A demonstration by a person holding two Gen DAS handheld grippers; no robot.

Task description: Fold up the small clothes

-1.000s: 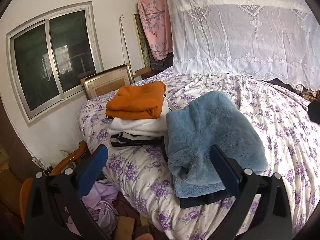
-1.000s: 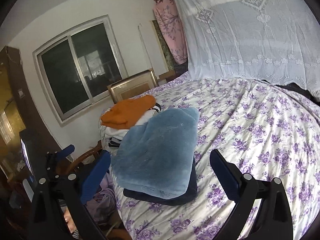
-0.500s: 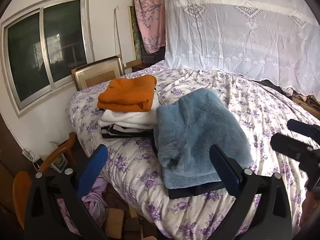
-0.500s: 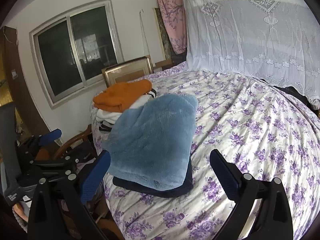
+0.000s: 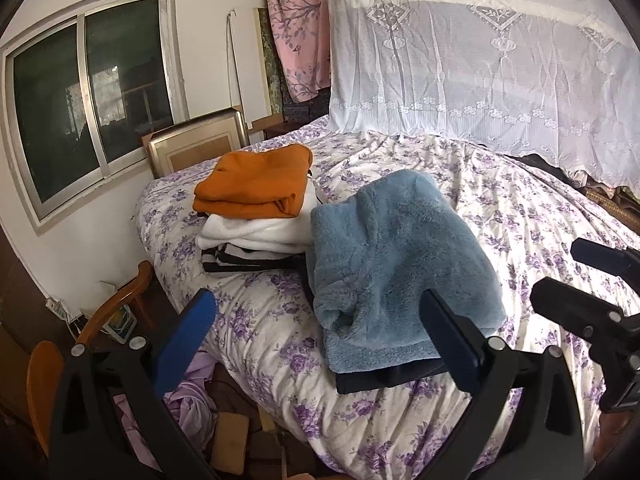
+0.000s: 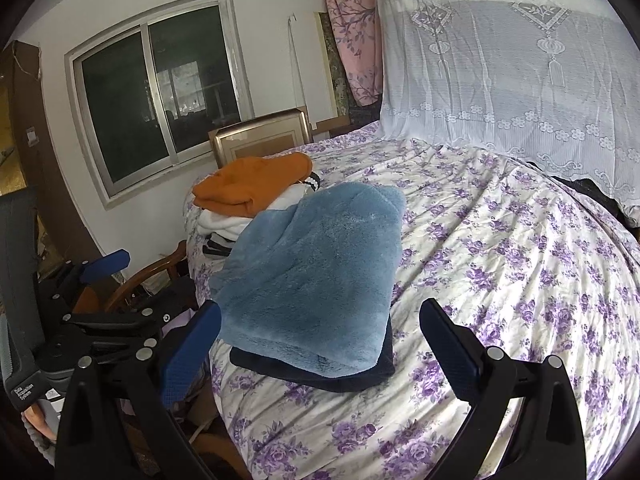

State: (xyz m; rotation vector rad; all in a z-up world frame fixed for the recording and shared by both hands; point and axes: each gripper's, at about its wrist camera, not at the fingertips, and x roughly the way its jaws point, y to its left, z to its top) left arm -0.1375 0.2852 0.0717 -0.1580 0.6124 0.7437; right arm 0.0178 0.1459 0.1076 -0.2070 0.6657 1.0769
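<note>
A: What is taking up most of the room?

B: The bed [image 5: 540, 216], under a white sheet with purple flowers, is filling both views. A white lace curtain [image 5: 480, 60] is hanging behind it, and a dark window [image 6: 160, 100] is sitting in the wall to the left.

A: And where are the clothes lying?

B: Near the bed's left corner. A fluffy blue garment [image 5: 396, 256] is lying folded on top of a dark garment [image 6: 360, 376], whose edge is peeking out beneath it. Just beside it, toward the window, a folded orange garment [image 5: 256, 184] is topping a pile, with a white garment [image 5: 256, 236] under it and something striped black and white at the bottom, though I cannot make out what it is.

A: What are the grippers doing?

B: The left gripper [image 5: 316, 336] is hovering off the bed's corner with its jaws spread wide, holding nothing, and the blue garment is showing between them. The right gripper [image 6: 320, 344] is hanging over the bed's near edge, jaws likewise wide apart and empty. Neither is touching any cloth.

A: Anything smaller?

B: A wooden chair [image 5: 116, 304] is standing beside the bed.
</note>
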